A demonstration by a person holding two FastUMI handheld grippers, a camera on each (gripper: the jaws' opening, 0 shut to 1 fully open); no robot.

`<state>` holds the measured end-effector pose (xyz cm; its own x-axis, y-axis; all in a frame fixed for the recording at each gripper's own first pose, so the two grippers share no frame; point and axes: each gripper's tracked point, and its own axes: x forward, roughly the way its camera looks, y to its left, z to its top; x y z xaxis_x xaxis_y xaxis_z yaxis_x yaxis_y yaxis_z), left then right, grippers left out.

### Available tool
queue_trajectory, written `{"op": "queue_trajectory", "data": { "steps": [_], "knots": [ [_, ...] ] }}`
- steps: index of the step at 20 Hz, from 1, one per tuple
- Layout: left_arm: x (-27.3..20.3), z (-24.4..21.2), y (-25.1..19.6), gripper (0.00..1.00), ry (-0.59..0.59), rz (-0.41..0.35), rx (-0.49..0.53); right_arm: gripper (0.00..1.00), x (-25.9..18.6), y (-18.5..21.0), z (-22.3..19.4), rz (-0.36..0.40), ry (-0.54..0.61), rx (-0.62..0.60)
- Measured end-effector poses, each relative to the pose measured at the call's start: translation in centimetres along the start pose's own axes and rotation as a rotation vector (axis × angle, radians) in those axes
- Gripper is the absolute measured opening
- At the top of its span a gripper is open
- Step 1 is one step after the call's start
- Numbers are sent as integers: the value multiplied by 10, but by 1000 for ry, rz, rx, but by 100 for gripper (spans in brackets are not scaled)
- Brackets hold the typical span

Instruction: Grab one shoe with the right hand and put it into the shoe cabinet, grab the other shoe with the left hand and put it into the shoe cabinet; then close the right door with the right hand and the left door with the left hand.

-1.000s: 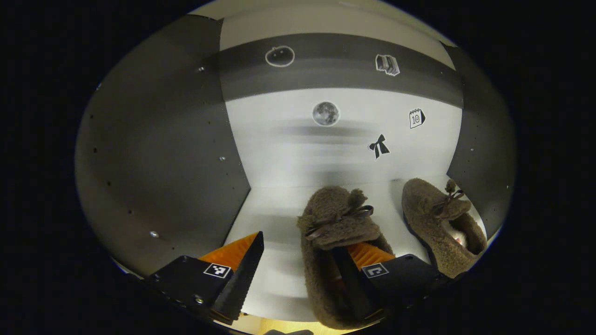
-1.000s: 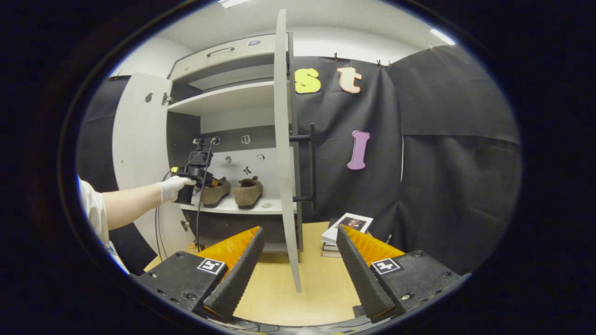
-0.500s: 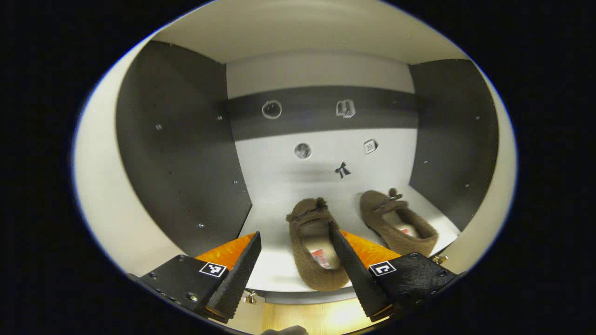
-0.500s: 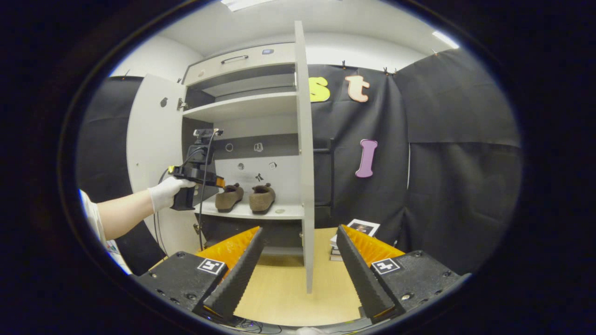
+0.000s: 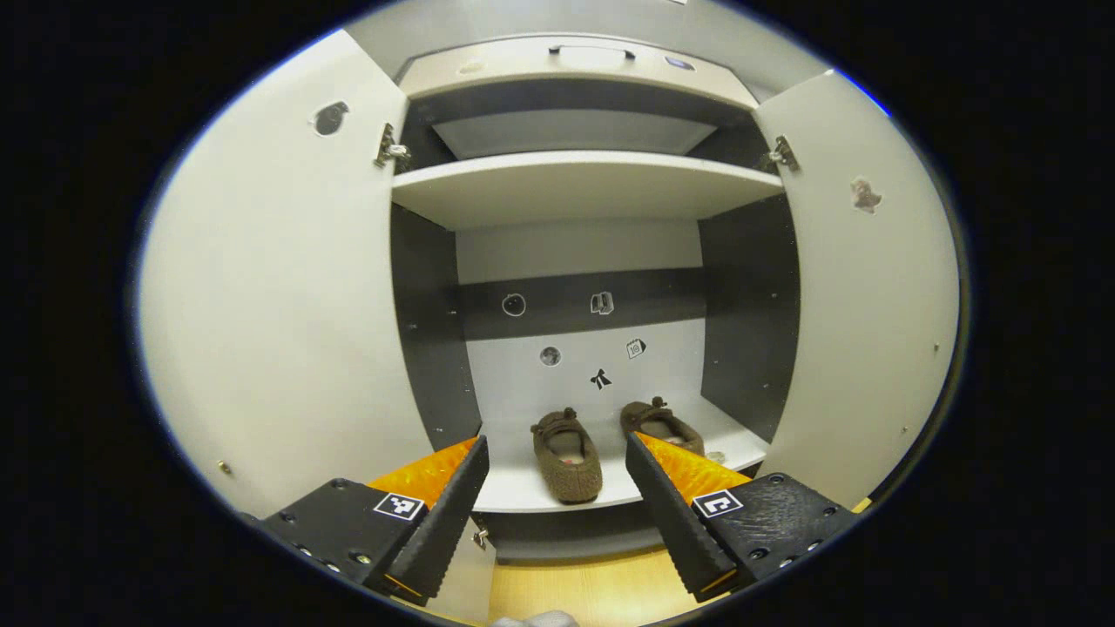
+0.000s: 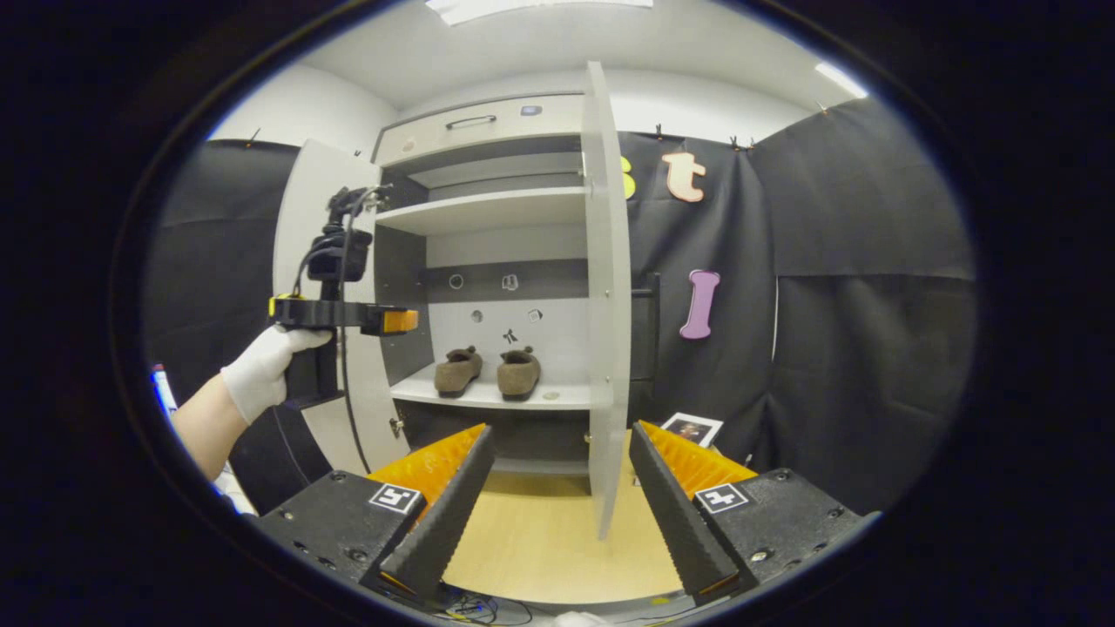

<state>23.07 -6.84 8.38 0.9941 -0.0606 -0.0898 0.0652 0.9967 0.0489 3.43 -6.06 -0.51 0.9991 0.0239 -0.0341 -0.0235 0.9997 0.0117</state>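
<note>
Two brown fuzzy shoes stand side by side on the lower shelf (image 5: 523, 492) of the shoe cabinet: the left shoe (image 5: 566, 455) and the right shoe (image 5: 655, 421), partly behind my finger. Both doors stand wide: left door (image 5: 270, 287), right door (image 5: 858, 287). My left gripper (image 5: 553, 505) is open and holds nothing, well in front of the shelf. In the right gripper view my right gripper (image 6: 557, 501) is open too, with the right door's edge (image 6: 607, 296) straight ahead between its fingers. The shoes (image 6: 488, 373) sit beyond it; a gloved hand (image 6: 261, 370) holds the left gripper (image 6: 344, 313) at the left.
An upper shelf (image 5: 579, 183) and a drawer with a handle (image 5: 592, 54) sit above. The right door carries a black bar handle (image 6: 649, 326) on its outer side. A stack of books (image 6: 688, 431) lies on the wooden floor (image 6: 540, 540) right of the cabinet.
My left gripper has let go of the left shoe and drawn back out of the cabinet, so both doors now show. The right gripper view has shifted a little; the door edge sits more central.
</note>
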Motion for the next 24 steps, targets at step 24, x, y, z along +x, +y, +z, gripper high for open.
{"op": "queue_trajectory", "data": {
  "steps": [24],
  "knots": [
    [-269,-80,48,96,-48,33,-103,100,-41,40,-30,-33,39,-29]
  ]
}}
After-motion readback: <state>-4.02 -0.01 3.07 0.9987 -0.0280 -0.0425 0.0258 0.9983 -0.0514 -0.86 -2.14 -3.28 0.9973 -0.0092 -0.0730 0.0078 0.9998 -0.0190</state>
